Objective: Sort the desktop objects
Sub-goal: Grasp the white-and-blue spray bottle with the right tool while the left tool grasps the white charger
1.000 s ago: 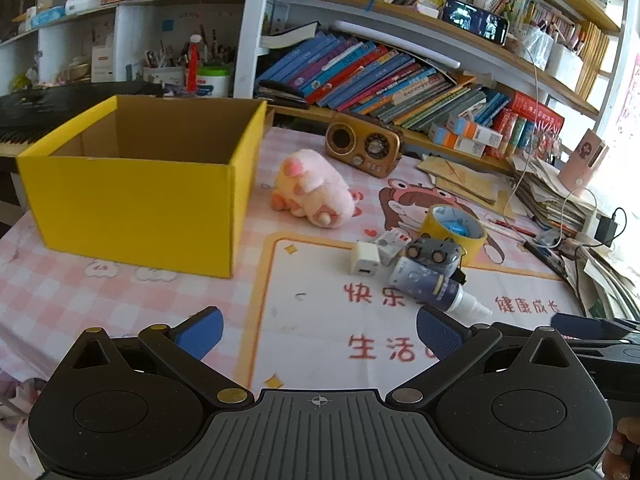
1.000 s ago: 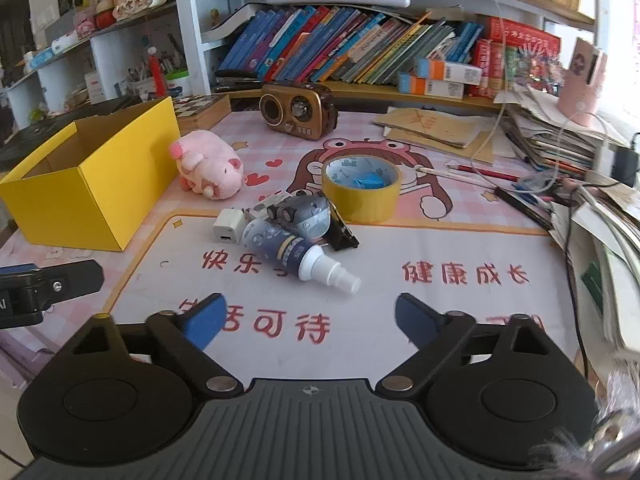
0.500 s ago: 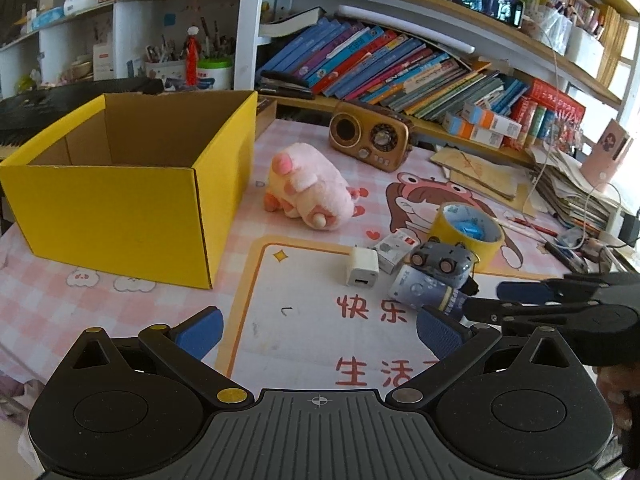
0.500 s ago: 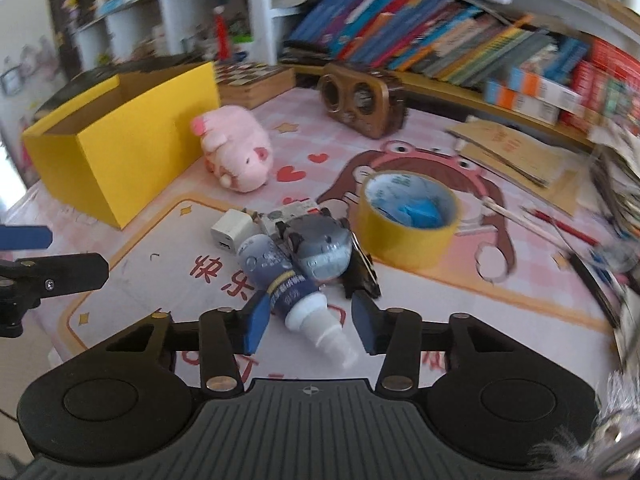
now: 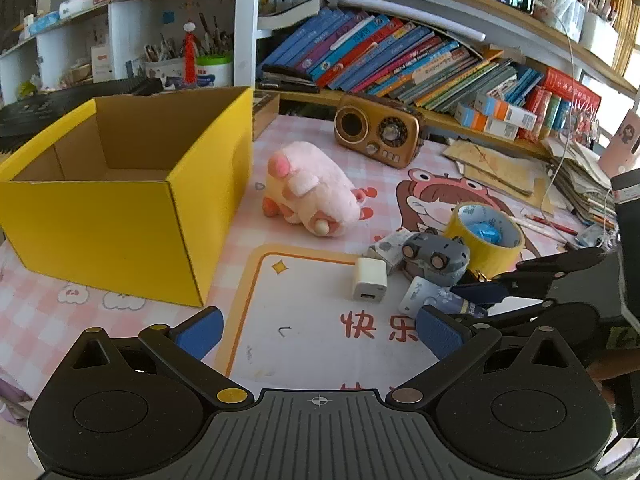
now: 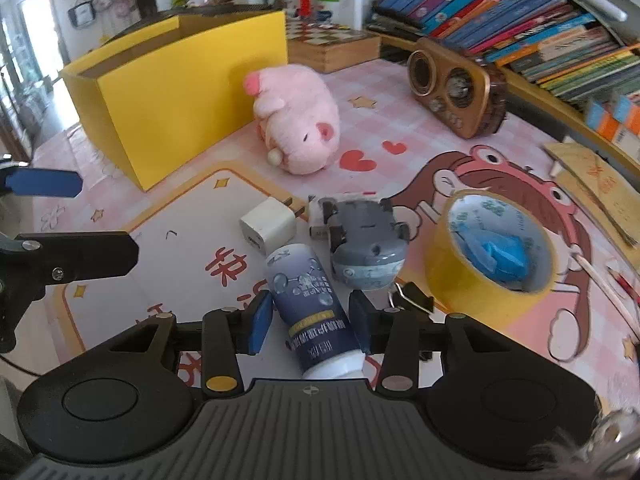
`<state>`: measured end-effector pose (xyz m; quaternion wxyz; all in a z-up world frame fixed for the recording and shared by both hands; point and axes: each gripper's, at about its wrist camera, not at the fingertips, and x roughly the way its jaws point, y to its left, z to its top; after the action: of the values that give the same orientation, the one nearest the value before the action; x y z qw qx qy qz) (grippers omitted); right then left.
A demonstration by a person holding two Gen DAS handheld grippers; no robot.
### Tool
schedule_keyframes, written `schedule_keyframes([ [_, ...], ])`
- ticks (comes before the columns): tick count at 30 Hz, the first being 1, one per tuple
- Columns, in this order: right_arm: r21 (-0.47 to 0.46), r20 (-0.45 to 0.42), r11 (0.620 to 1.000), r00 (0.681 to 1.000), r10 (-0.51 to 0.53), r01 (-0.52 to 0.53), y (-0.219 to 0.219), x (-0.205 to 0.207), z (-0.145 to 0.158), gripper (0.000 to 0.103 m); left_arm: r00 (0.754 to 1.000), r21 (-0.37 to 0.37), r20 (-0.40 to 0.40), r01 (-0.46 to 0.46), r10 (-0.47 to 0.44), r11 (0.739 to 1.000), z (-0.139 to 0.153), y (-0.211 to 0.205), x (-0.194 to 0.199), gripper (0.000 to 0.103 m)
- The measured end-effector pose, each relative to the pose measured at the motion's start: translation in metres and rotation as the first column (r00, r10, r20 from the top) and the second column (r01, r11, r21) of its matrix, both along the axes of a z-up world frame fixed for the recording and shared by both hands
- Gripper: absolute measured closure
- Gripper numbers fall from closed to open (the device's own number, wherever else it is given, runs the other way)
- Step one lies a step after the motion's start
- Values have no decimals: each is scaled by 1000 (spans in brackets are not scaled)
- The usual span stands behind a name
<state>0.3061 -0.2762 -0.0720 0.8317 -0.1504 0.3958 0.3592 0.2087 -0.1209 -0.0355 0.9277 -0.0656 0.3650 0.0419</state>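
A dark blue and white spray bottle (image 6: pixel 308 300) lies on the desk mat, cap end toward me. My right gripper (image 6: pixel 310 320) is shut on it, one blue pad against each side of its body; the left wrist view shows the same gripper (image 5: pixel 476 300) over the bottle (image 5: pixel 424 298). Beside the bottle are a white charger (image 6: pixel 268 226), a grey toy car (image 6: pixel 366 248) and a yellow tape roll (image 6: pixel 488 280). A pink plush pig (image 5: pixel 316 196) lies next to the open yellow box (image 5: pixel 120 220). My left gripper (image 5: pixel 318 330) is open above the mat with nothing between its fingers.
A brown retro radio (image 5: pixel 380 130) stands at the back in front of shelves of books. Paper stacks and cables crowd the right edge. A black binder clip (image 6: pixel 414 298) lies between the bottle and the tape roll. A small wooden box (image 6: pixel 332 46) sits behind the yellow box.
My right gripper narrowed from wide open, rolled, and came forward and down until its pads closed on the spray bottle. My left gripper drifted slightly closer to the objects, still open.
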Motion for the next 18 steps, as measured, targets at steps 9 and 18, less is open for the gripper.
schedule_keyframes([
  [9,-28,-37,991,991,-129,128,-43,-16,3,73,999,32,-33,17,-16,999,-19,-19,35,0],
  [18,-10,-80,984,980,-181,180,-57,-31,3,73,998,59,-53,47,-44,997,-46,-39,69,12],
])
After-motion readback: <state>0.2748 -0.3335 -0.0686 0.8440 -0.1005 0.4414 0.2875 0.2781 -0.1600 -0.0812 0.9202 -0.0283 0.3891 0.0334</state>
